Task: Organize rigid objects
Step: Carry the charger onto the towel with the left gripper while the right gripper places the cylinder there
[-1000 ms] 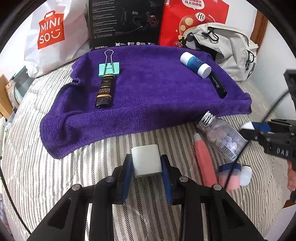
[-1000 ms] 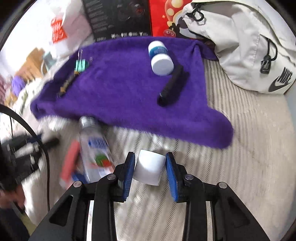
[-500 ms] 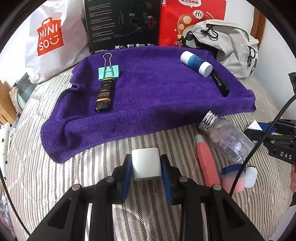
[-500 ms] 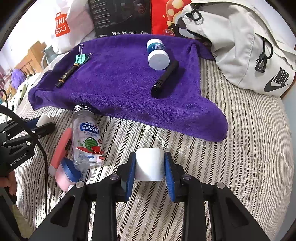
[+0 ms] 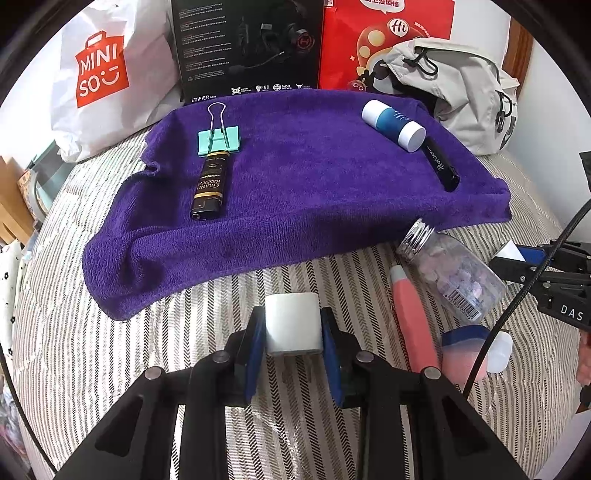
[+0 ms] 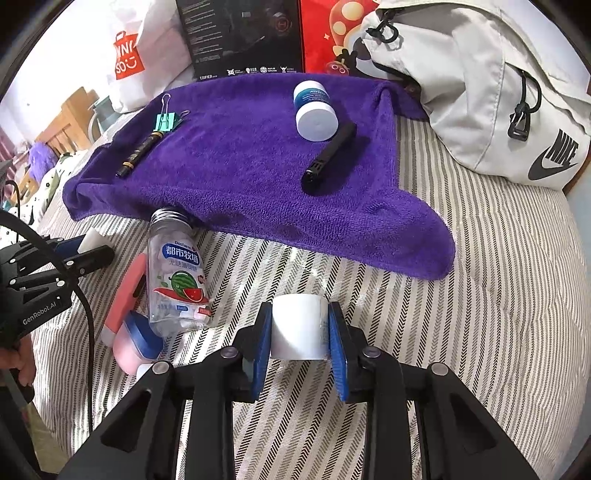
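Observation:
My left gripper is shut on a white block, held over the striped bedding just in front of the purple towel. My right gripper is shut on a white cylinder, near the towel's front right corner. On the towel lie a teal binder clip, a black lighter, a blue-and-white bottle and a black pen. In front of the towel lie a clear candy bottle, a pink tube and a pink jar.
A white shopping bag, a black box and a red box stand behind the towel. A grey backpack lies at the back right. The striped bed surface drops away at the right edge.
The right gripper's view has steadied and levelled after a blurred swing, and it now sits a little further back from the towel. The left gripper has barely moved. Both still grip their white pieces.

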A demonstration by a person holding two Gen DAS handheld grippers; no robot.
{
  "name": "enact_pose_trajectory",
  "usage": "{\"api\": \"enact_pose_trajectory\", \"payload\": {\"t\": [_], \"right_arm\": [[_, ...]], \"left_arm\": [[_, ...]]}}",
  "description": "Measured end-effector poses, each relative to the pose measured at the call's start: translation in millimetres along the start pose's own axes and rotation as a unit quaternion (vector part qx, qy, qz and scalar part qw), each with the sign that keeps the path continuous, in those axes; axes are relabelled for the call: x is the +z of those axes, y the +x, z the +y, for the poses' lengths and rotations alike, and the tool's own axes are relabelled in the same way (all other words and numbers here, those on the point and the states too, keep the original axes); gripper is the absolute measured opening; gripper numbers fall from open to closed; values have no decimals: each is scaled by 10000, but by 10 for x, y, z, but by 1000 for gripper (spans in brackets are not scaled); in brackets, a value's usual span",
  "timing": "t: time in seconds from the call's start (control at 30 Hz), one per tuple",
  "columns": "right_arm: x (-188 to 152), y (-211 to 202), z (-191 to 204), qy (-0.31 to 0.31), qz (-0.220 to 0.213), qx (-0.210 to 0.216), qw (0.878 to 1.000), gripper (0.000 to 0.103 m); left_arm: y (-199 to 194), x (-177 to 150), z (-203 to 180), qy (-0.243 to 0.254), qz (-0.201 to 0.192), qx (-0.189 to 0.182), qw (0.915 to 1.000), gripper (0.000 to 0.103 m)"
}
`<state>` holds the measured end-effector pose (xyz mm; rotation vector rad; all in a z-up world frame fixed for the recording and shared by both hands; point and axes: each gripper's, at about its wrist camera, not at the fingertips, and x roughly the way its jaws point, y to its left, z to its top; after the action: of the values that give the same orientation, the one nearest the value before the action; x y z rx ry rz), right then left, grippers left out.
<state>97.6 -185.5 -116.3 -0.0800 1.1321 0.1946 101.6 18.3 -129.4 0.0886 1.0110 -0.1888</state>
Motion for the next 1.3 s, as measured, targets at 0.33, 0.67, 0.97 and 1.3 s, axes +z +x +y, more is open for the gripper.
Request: {"api": "enact_pose_trajectory", "payload": {"t": [0.33,0.67,0.97,1.3], "right_arm": [[2,-39,-62,74,133,160,9998,29],[47,-249,-18,0,-58,245,9997,29],[99,-282,87,-134,-58,333,9993,29],[341,-346,159,-272,-245,409,9985,29]], "left_arm": [[-24,12,14,-16,81,-85,9999,26],[-233,-11,221,-375,-85,-443,9983,26],[-365,30,359,-504,-186,-641,9965,26],[-396,271,413,-447,-296,-643,9965,26]]}}
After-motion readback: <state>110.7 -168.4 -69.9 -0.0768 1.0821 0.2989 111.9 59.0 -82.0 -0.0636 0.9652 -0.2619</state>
